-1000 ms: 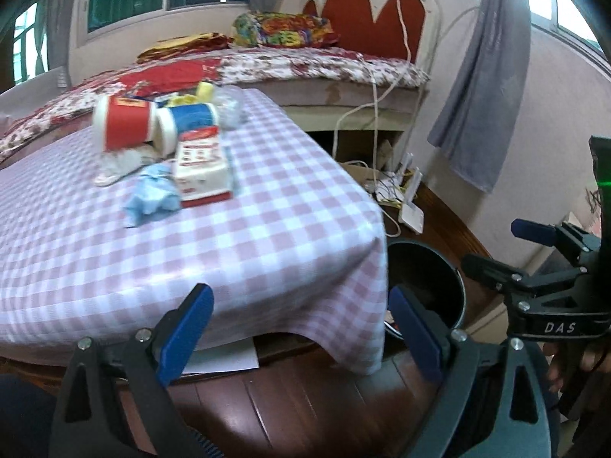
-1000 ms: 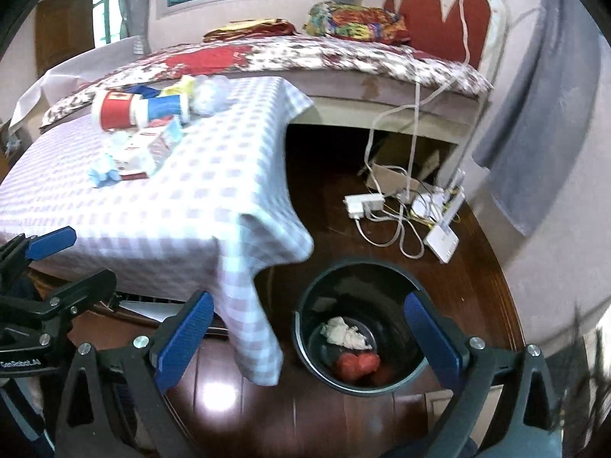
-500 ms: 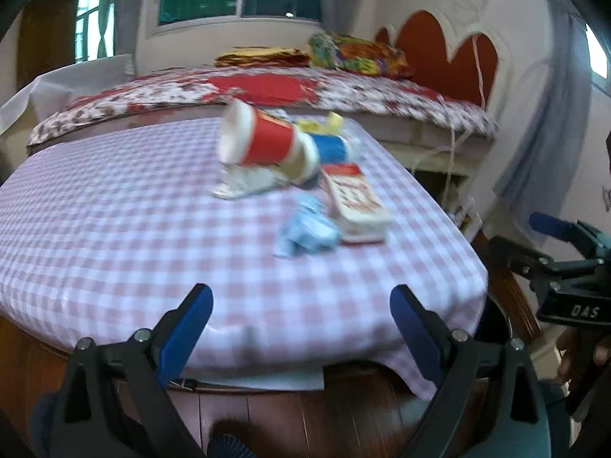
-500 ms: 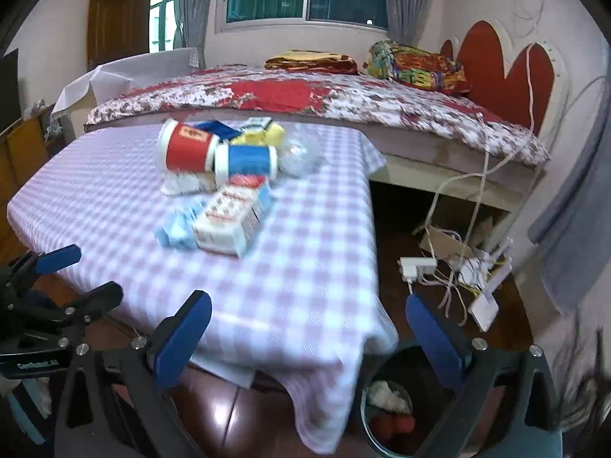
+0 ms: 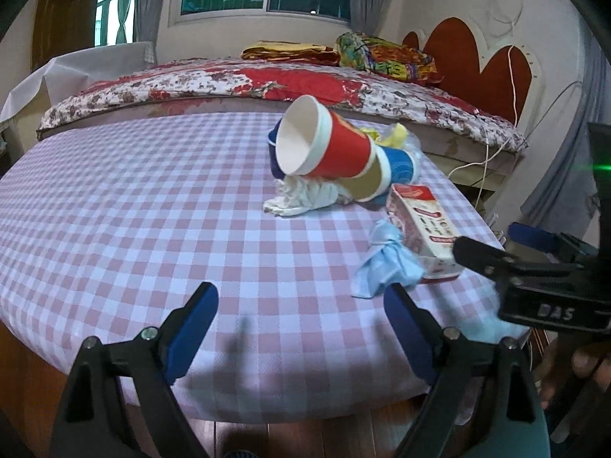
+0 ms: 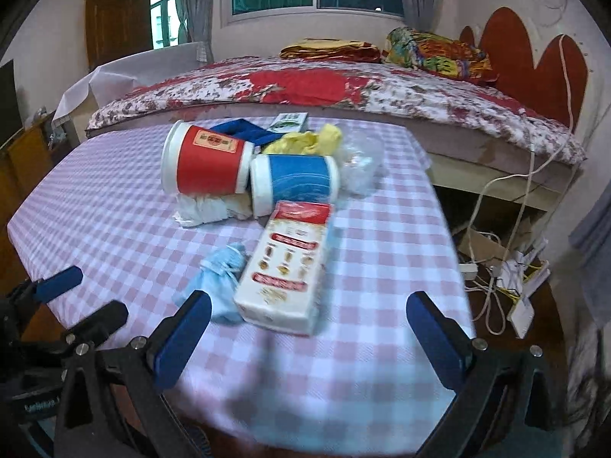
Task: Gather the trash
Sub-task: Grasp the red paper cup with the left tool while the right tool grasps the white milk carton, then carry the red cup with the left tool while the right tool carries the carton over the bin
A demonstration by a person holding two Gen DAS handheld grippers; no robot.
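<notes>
Pink-and-white gingham covers the worktop [image 6: 114,206], and the rubbish sits in a loose heap toward its far right part. Nearest the right gripper [image 6: 309,334] lies a flat white-and-red carton [image 6: 288,267], with a crumpled pale blue cloth [image 6: 217,278] touching its left edge. Behind them a red paper cup [image 6: 208,164] and a blue paper cup [image 6: 294,183] lie on their sides, the red one resting on a wad of white tissue [image 6: 206,208]; yellow wrapping [image 6: 309,141] and a clear plastic bag [image 6: 361,164] sit just beyond.

Both tools hang over the near edge with their jaws spread wide and nothing between them. The left gripper [image 5: 301,330] faces bare cloth, with the blue wad off to its right.

My guess is the step in hand is reaching for the first piece, and the carton looks the likeliest for the right gripper, lying almost straight ahead of it. To do it well, I would bring the jaws down across the carton's narrow width rather than its length, since the flat face looks too broad to span. The card should hold its shape under a firm pinch. Keep the left finger clear of the blue cloth so it is not dragged along. No bin shows in either view.
</notes>
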